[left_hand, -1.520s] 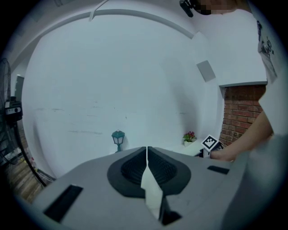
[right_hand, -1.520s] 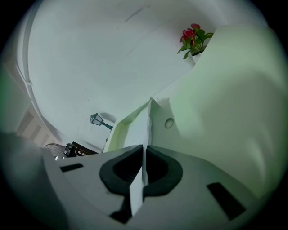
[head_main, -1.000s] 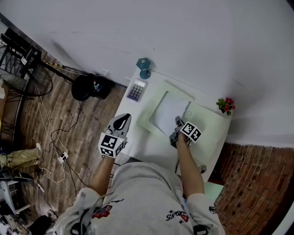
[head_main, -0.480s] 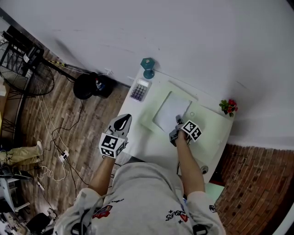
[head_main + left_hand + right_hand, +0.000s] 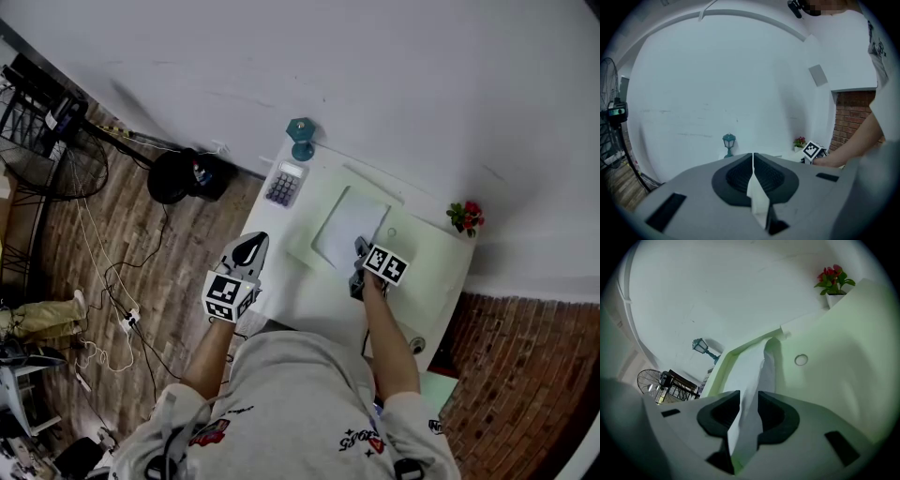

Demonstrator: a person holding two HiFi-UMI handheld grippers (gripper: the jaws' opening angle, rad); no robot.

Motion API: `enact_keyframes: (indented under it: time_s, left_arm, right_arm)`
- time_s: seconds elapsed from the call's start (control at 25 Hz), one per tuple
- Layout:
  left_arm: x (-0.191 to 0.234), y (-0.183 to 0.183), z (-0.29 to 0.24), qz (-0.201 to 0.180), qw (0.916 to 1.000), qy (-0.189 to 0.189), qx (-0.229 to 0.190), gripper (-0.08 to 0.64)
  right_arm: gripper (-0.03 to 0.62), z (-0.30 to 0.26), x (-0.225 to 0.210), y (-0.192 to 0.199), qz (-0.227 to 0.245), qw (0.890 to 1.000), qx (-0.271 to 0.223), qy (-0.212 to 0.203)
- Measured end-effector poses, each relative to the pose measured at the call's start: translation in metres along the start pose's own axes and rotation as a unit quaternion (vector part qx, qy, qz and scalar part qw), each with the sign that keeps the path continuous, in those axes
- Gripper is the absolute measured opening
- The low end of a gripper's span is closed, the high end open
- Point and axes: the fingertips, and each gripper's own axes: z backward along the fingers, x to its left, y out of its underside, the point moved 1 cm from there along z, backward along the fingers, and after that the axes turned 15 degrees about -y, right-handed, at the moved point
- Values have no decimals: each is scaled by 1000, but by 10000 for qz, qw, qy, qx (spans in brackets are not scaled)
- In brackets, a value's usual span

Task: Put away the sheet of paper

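Observation:
The white sheet of paper [image 5: 349, 227] lies on a pale green mat [image 5: 427, 262] on the small white table. My right gripper [image 5: 359, 250] is at the sheet's near edge. In the right gripper view the paper [image 5: 751, 373] runs up between the jaws of the right gripper [image 5: 749, 400], its near edge lifted. The jaws are opening and a gap shows on each side of the sheet. My left gripper [image 5: 249, 246] hangs off the table's left edge, shut with nothing in it. The left gripper view shows the left gripper [image 5: 753, 157] with its jaws pressed together.
A teal lamp [image 5: 300, 138] and a calculator [image 5: 279, 185] stand at the table's far left corner. A red flower pot [image 5: 464, 216] sits at the far right. A small ring [image 5: 801, 360] lies on the mat [image 5: 834, 348]. A fan [image 5: 47, 155], a black bag [image 5: 183, 176] and cables occupy the floor at left.
The right gripper has turned a little at the paper's near edge. The left gripper has stayed where it was.

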Motion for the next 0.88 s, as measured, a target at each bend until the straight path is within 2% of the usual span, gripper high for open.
enact_keyframes:
  time_s: [0.08,0.12,0.28,0.52,0.76,0.88]
  left_arm:
    - [0,0,0,11,10000,4,-1,28]
    - [0,0,1,14,10000,5,-3,28]
    - [0,1,1,17,10000,15,14,28]
    - [-8,0,-1,-38,9999,91,38,28]
    - [-5,1,2,-60,10000,36,51,28]
    - [-4,1,4,-75,10000,12,58,28]
  right_arm:
    - [117,11,-3,1,195,9998,41,2]
    - [90,16,-4,3,266,9996,110,-48]
    - [15,21,-9,11,35,9989,240,-403]
    - [12,11,-17,13,161,9979,424,-457]
    - [14,1,-26,25,507,9945,882,-243]
    - [14,2,-31,23,677,9937,895,-41]
